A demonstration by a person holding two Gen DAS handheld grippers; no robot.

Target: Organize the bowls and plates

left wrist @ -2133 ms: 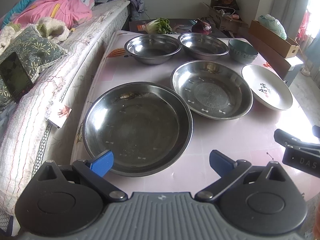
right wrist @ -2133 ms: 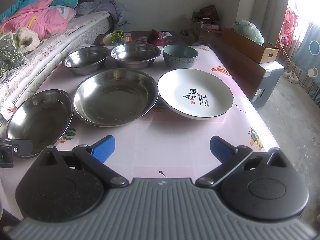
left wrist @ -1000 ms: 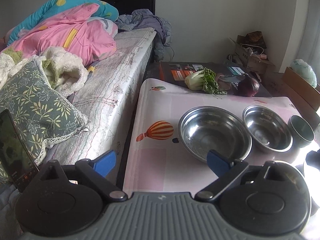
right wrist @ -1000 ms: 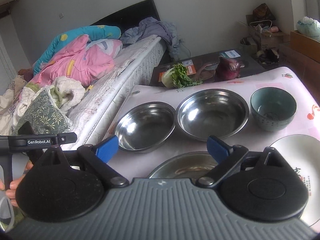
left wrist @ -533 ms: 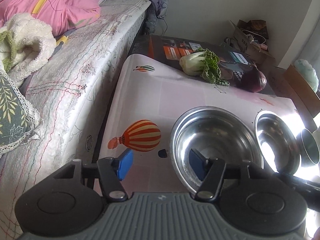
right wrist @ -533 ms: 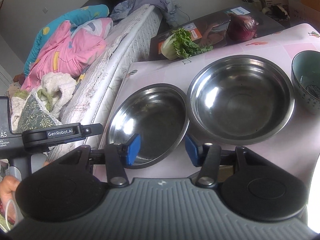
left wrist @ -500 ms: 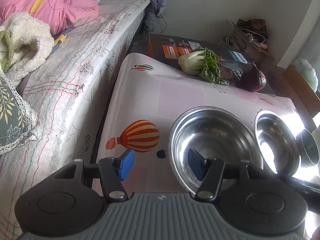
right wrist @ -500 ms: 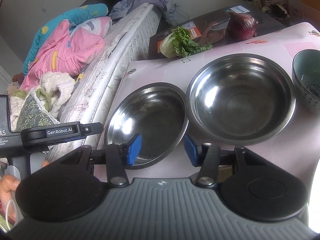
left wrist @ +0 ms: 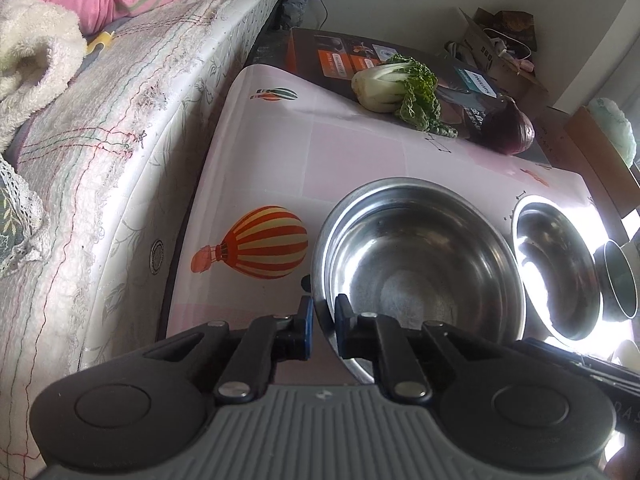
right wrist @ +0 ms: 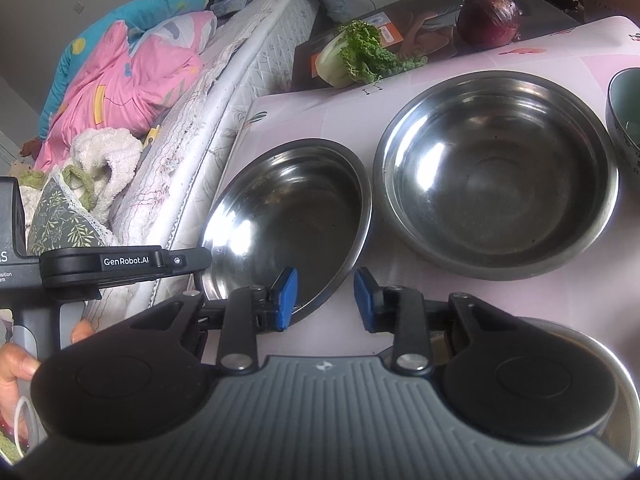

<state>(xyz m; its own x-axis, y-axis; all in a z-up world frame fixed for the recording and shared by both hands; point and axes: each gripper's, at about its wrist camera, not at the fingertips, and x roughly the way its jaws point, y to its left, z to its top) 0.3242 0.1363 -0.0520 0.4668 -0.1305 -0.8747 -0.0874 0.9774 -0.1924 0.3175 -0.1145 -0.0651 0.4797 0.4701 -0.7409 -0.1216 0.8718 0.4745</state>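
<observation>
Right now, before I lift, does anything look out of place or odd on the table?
Nothing spilled or damaged. Odd: both grippers work one steel bowl, the left gripper shut on its rim, the right gripper closing astride that rim. Bok choy and a red onion lie beyond the dishes.

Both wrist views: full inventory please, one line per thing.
steel bowls: 2, silver, side by side on table; left steel bowl, right steel bowl
ceramic bowl: 1, teal inside, right of the steel bowls
steel dish: 1, silver, mostly hidden behind right gripper
bok choy: 1, green-white, on dark box
red onion: 1, purple, right of bok choy
dark box: 1, black-orange, at table's far end
table: 1, pink balloon-print cloth
bed: 1, white, pink quilt, left of table
left gripper: black, blue pads, shut on left steel bowl's rim
right gripper: same, closing around that bowl's rim, not yet pinching
hand: 1, holding left gripper's handle
</observation>
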